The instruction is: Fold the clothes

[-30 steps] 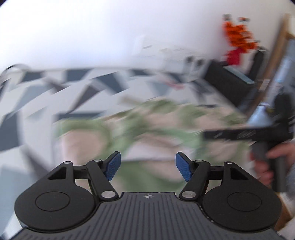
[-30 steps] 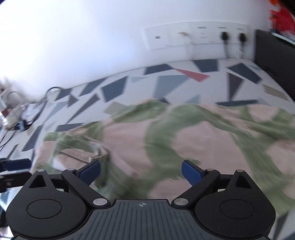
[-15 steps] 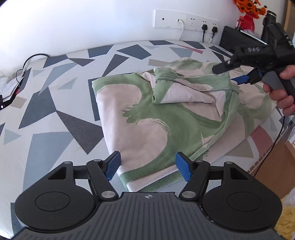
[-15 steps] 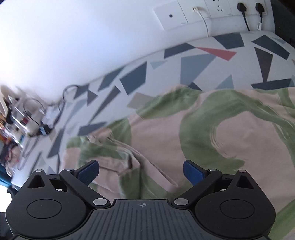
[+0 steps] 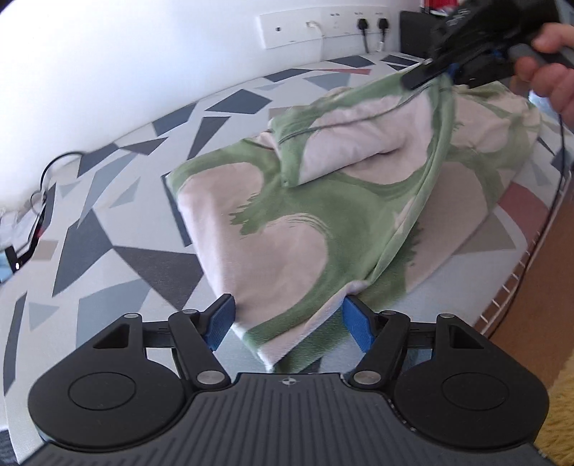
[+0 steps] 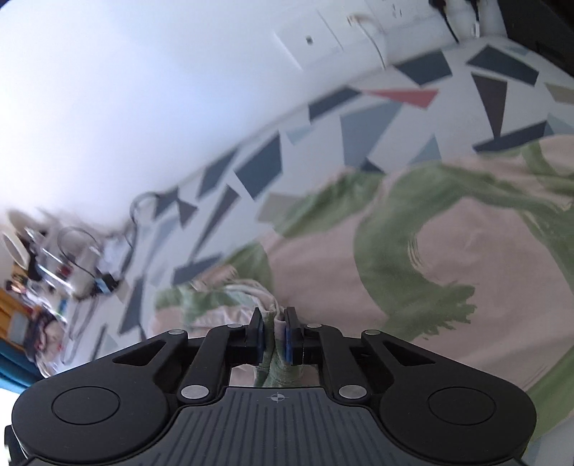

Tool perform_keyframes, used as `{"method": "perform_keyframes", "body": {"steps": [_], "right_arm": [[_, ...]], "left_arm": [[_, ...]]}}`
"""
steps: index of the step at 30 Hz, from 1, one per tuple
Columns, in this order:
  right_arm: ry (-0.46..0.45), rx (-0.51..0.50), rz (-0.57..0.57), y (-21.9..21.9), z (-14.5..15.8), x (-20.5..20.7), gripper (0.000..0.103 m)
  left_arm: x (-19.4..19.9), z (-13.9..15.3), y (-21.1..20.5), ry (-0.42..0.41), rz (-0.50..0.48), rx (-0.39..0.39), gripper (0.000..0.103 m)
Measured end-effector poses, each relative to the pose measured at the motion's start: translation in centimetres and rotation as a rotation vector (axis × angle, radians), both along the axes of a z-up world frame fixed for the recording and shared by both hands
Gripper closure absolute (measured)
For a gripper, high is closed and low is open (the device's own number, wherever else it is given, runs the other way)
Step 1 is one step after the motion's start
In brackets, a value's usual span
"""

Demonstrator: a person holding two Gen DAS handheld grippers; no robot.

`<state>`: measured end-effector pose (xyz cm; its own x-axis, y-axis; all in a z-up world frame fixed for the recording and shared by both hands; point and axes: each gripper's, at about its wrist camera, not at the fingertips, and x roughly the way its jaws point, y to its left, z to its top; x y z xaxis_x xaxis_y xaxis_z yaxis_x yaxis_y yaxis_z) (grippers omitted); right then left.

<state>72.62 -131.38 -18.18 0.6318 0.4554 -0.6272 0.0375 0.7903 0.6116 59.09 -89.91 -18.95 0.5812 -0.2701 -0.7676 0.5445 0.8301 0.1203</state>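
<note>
A pink and green garment [image 5: 323,222] lies partly folded on the patterned table cover [image 5: 125,258]. My left gripper [image 5: 288,322] is open at the garment's near corner. The hem lies between the blue pads [image 5: 222,319], and they do not press on it. In the left wrist view my right gripper [image 5: 441,68], held by a hand [image 5: 549,71], lifts a fold at the garment's far right. In its own view the right gripper [image 6: 275,329] is closing, its pads pinching a bunched edge of the garment [image 6: 448,279].
Wall sockets [image 5: 323,28] with plugged cables run along the white wall behind. A black box [image 5: 412,28] stands at the back right. The table's right edge [image 5: 520,272] drops to a wooden floor. Cables and clutter [image 6: 71,258] lie at the far left.
The right gripper's jaws went from wide open to pinched on a fold of the garment, now lifted. The left gripper came down closer to the near corner, which now lies between its pads.
</note>
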Motion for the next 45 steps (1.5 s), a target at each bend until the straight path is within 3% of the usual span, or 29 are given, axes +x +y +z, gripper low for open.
{"method": "perform_keyframes", "body": {"steps": [4,5,9,11,12,16,20,27,29,30,31,33,37,40,42,43,45], "right_arm": [[0.01,0.015,-0.075,-2.2,0.5,-2.8,0.095],[0.044,0.016,-0.089,-2.7,-0.2,-3.6,0.095],[0.184,-0.138,-0.07,-3.4,-2.9,-5.8,0.091],[0.179,-0.198,-0.065,-3.6,-2.7,-6.0,0.076],[0.154,-0.203,-0.066,-3.8,-2.2,-5.8,0.075],[0.051,-0.235,-0.021,-3.0,-0.4,-3.4,0.066],[-0.014,-0.258,0.049,-0.9,-1.0,1.3,0.06],[0.032,-0.241,0.135,1.3,-4.5,6.1,0.057],[0.012,-0.246,0.146,1.6,-4.6,6.1,0.059],[0.012,-0.25,0.156,1.7,-4.6,6.1,0.067],[0.009,-0.249,0.162,1.7,-4.4,6.0,0.088],[0.002,-0.248,0.175,1.8,-4.1,5.6,0.097],[-0.109,-0.314,0.046,0.4,-1.3,3.9,0.099],[-0.083,-0.356,-0.03,-1.4,-1.6,4.0,0.101],[-0.041,-0.412,-0.056,-2.2,-2.5,4.3,0.093],[-0.014,-0.426,-0.069,-2.7,-2.9,4.3,0.083],[-0.014,-0.361,-0.088,-3.9,-2.9,3.5,0.081]], "left_arm": [[1.0,0.0,2.0,0.061,0.071,-0.089,0.056],[1.2,-0.1,2.5,0.08,0.085,-0.113,0.056],[1.3,0.0,2.8,0.086,0.098,-0.123,0.057],[1.3,-0.1,2.6,0.08,0.102,-0.115,0.057],[1.3,-0.1,2.6,0.079,0.106,-0.114,0.057],[1.3,-0.2,2.6,0.082,0.138,-0.121,0.054],[1.4,-0.2,2.6,0.08,0.177,-0.12,0.05],[1.6,-0.2,2.3,0.077,0.22,-0.116,0.043],[1.6,-0.2,2.2,0.076,0.226,-0.114,0.042],[1.6,-0.2,2.2,0.076,0.228,-0.113,0.042],[1.6,-0.2,2.1,0.077,0.228,-0.112,0.041],[1.7,-0.2,2.1,0.078,0.228,-0.11,0.04],[1.8,-0.3,2.1,0.083,0.232,-0.107,0.038],[1.8,-0.2,1.9,0.082,0.236,-0.101,0.038],[1.8,-0.1,2.0,0.091,0.231,-0.102,0.038],[1.9,0.0,2.1,0.101,0.226,-0.107,0.038],[1.9,0.2,2.4,0.128,0.208,-0.129,0.038]]}}
